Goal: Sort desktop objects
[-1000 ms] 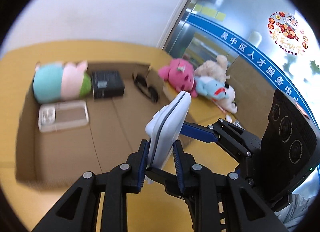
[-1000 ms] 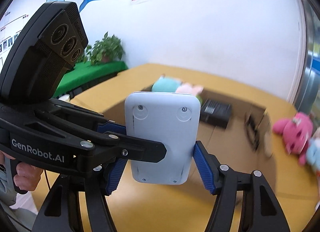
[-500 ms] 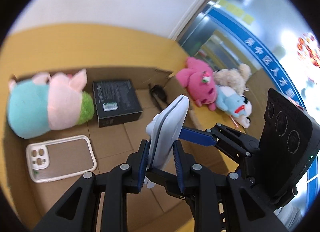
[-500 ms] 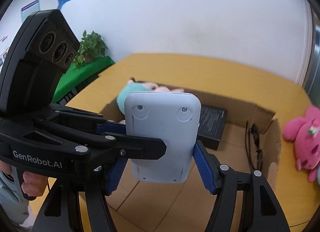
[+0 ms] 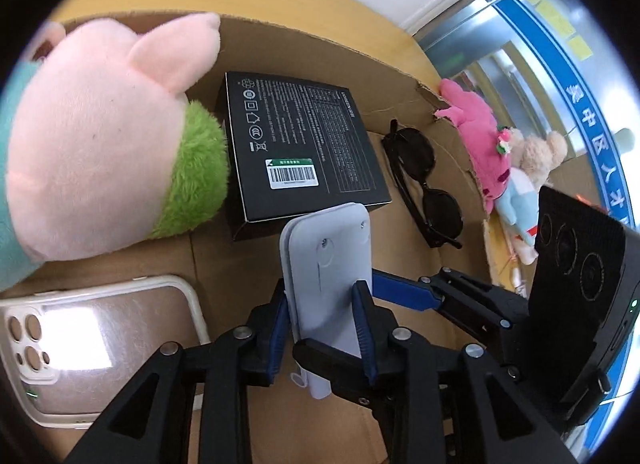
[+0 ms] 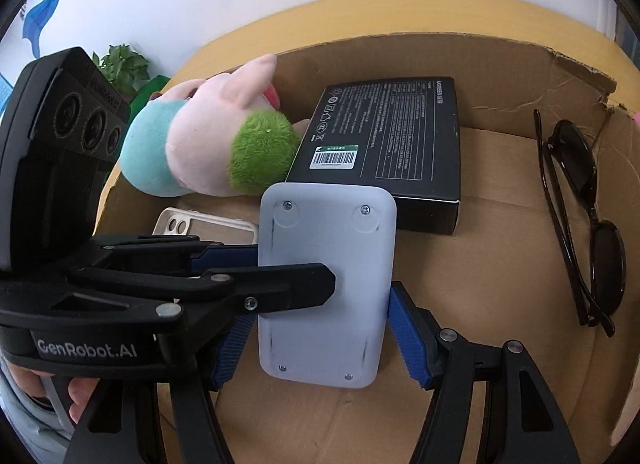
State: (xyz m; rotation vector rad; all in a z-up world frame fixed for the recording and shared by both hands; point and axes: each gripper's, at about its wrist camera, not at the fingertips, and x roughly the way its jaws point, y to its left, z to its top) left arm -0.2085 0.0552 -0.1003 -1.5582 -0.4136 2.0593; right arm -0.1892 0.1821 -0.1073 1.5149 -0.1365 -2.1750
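The left gripper (image 5: 324, 328) and the right gripper (image 6: 322, 330) both had the same pale grey device (image 6: 326, 292) between their blue pads. The right one clasped its long edges; the left one held its faces, and its jaws were opening with the device between them, the pads seemingly touching it. The device was a flat, rounded-corner slab of matte light grey plastic; the face toward the right wrist camera showed four small screws near the corners and two shallow round dimples near its top edge. It hung in the middle of both views, above the floor of an open cardboard box (image 6: 500, 63).

The left gripper's black body, at the lower left of the right wrist view, read "GenRobot.AI" in white. Just beyond the device a black carton (image 5: 300, 143) lay flat on the box floor, printed with fine white text too small to read, a row of white symbols and a green-and-white barcode sticker. To its left lay a pink, teal and green plush toy (image 5: 100, 143), touching the carton. A clear phone case (image 5: 96, 344) with a cream rim lay at the lower left of the left wrist view. Dark sunglasses (image 6: 580, 215) lay at the right, near the box wall. The box stood on a yellow table (image 6: 360, 11)
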